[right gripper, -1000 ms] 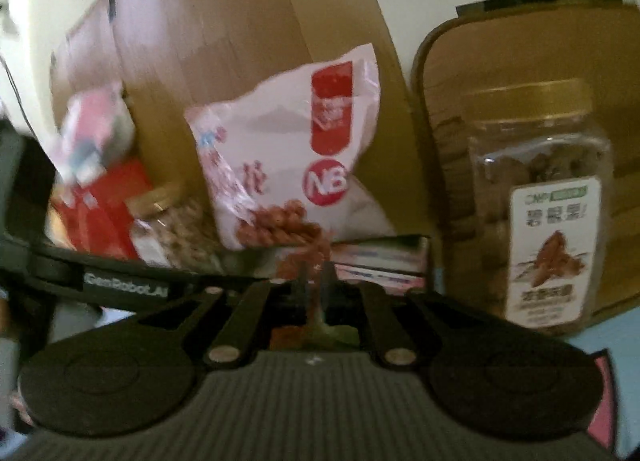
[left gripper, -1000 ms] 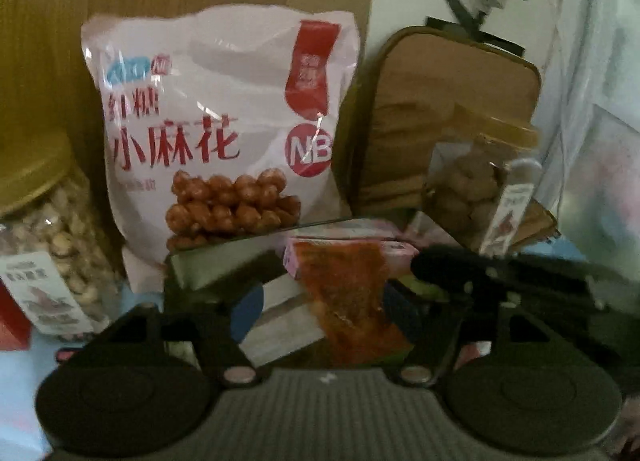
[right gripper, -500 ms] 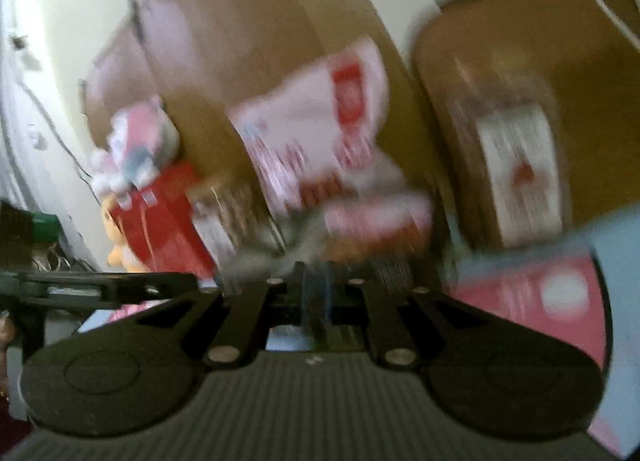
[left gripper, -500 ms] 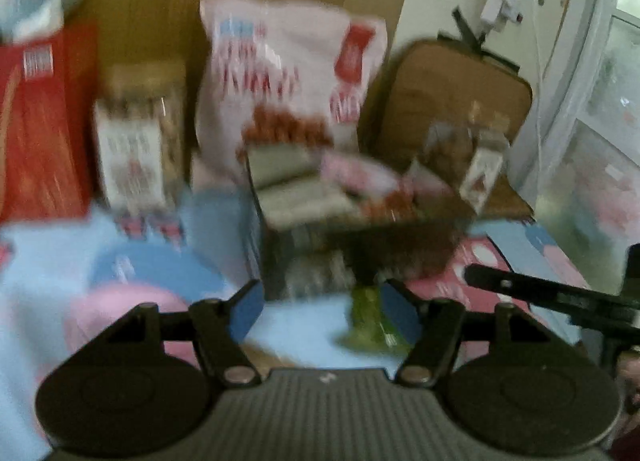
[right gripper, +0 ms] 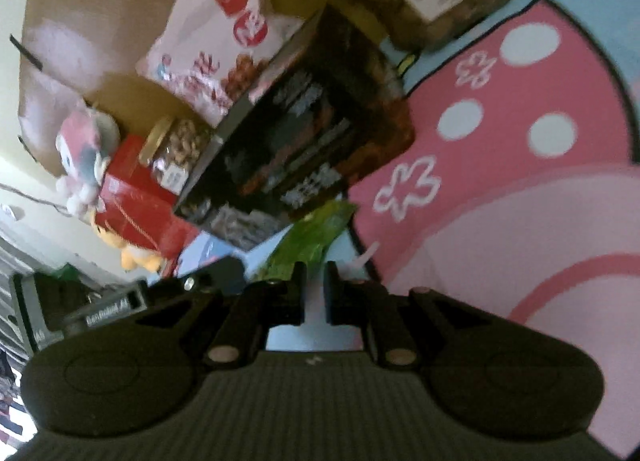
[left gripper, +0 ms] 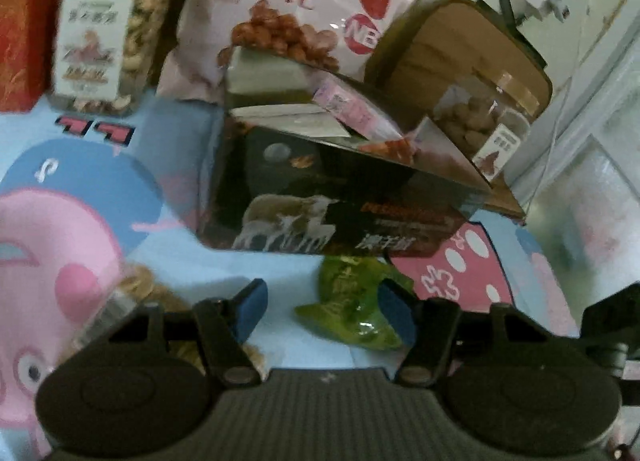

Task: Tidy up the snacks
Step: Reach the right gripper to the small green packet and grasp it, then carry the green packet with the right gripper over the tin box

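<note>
The left hand-held gripper (left gripper: 326,311) hung low over the surface (left gripper: 72,165), its blue-padded fingers (left gripper: 250,307) spread wide with nothing between them. A green snack packet (left gripper: 352,309) lay flat on the cartoon-printed cloth just ahead, closer to the right finger and partly behind it; whether they touched, the view did not settle. Right behind the packet stood a dark open box (left gripper: 340,201), flaps up, pink and orange packets showing over its rim. Behind the box leaned a big pink-white snack bag (left gripper: 304,1), with a jar of nuts (left gripper: 100,41) to its left beside a red box (left gripper: 24,21), and a second jar (left gripper: 480,121) off to the right.

The right hand-held gripper (right gripper: 314,287) was tilted hard, its fingers drawn in to a narrow gap and holding nothing. The green packet (right gripper: 308,237) sat just past its tips, at the foot of the dark box (right gripper: 304,133). A plush toy (right gripper: 82,149) perched on the red box (right gripper: 136,201) farther back.
</note>
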Tool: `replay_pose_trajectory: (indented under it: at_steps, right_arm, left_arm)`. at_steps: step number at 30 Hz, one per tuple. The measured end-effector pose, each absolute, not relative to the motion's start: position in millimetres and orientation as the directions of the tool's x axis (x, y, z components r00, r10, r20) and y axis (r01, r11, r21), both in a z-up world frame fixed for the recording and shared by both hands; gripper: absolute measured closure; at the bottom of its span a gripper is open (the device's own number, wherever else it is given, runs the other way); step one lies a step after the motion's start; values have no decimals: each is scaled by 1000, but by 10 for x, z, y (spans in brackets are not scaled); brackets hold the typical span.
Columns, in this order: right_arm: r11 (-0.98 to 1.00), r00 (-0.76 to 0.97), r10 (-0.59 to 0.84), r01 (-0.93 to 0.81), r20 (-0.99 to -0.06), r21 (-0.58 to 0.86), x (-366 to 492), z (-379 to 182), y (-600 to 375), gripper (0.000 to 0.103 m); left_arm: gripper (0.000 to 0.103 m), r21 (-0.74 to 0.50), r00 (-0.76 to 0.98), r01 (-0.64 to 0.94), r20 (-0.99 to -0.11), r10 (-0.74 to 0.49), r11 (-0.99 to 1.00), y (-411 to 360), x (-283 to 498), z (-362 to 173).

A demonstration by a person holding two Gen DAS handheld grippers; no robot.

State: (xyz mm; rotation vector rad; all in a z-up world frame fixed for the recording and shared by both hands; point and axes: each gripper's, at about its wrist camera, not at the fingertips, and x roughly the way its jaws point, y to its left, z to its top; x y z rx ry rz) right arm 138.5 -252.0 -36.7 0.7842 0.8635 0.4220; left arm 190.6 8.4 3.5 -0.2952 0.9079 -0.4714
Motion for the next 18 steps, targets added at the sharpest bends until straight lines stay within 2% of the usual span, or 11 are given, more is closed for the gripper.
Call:
replay_pose_trajectory:
  at_steps: [1, 4, 5, 7, 10, 15, 17, 18]
  right_arm:
    - [658, 597, 614, -26, -516, 753, 1399, -349, -2491, 93]
    - [662, 595, 613, -28, -520, 749, 1467, -321, -2414, 92]
    - [660, 595, 615, -28, -518, 751, 1485, -337, -2407, 92]
    - [654, 596, 617, -27, -513, 756, 1478, -341, -2414, 92]
    - [654, 583, 630, -41, -514, 755, 1370, -318, -2427, 93]
    - [605, 505, 714, -96, -485, 791, 942, -289, -2281, 93]
    - [596, 459, 750, -157, -477, 787, 730, -269, -2178, 90]
    - [602, 447, 755, -182, -479, 778, 654, -257, -2149, 90]
  left_arm:
    - [50, -437, 518, 272, -685, -513, 858, 50, 1917, 33]
    - [55, -404, 530, 279, -692, -490, 871, -32, 1906, 48]
    - [61, -393, 531, 281, -696, -483, 875, -36, 1895, 52]
    - [62, -404, 521, 283, -697, -493, 870, -20, 1862, 57]
    - [62, -420, 507, 287, -696, -508, 861, 28, 1722, 81]
    - [61, -358, 539, 324, -691, -482, 876, 199, 1203, 157]
    - [52, -373, 552, 302, -682, -480, 877, 379, 1019, 170]
    - [52, -387, 560, 285, -676, -480, 877, 484, 949, 171]
